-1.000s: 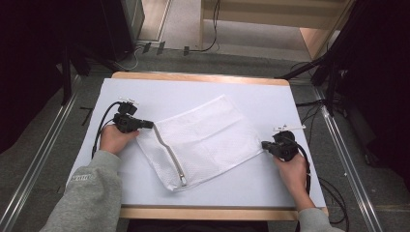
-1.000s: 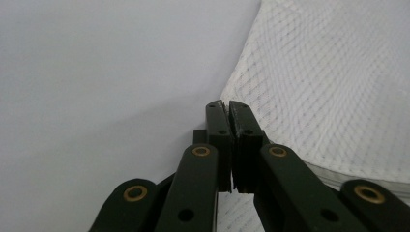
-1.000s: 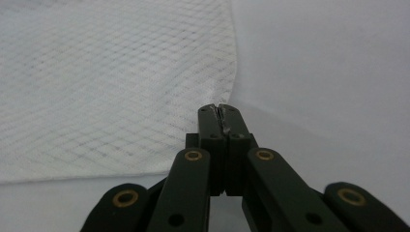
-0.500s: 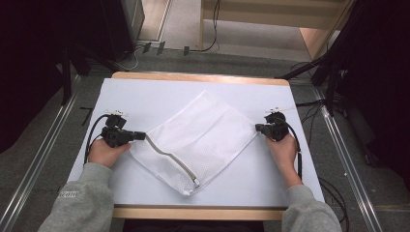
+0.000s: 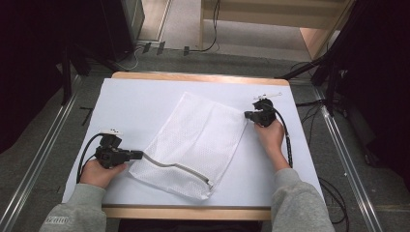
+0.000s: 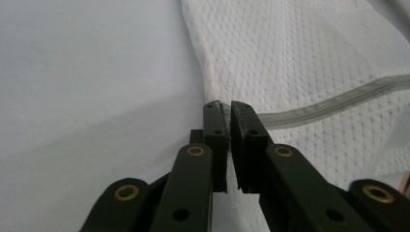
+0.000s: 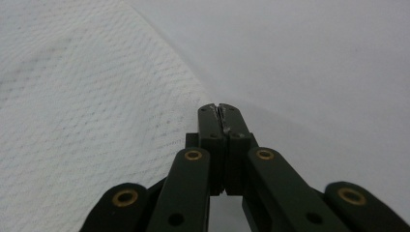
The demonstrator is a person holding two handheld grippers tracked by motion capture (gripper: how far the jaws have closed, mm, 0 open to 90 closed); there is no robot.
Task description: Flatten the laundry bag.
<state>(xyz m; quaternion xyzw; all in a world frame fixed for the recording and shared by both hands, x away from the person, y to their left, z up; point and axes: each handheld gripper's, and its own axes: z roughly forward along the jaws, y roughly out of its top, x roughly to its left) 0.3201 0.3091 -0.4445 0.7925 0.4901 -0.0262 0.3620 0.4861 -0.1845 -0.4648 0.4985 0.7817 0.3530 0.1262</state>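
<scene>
White mesh zip bag, judged light and limp, was pinched at opposite corners by left gripper and right gripper.

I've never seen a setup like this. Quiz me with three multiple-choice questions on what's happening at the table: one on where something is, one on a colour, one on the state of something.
1. Where does the grey zipper run on the mesh bag?
A. along the edge nearest the person
B. along the far edge
C. across the middle

2. What colour is the mesh bag?
A. blue
B. white
C. black

3. What is the left claw doing?
A. hanging open above the bag
B. lying on the table
C. pinching the bag's corner at the zipper's end

Answers:
1 A, the high view shows it along the near edge.
2 B, white mesh throughout.
3 C, fabric sits between its closed jaws.
</scene>
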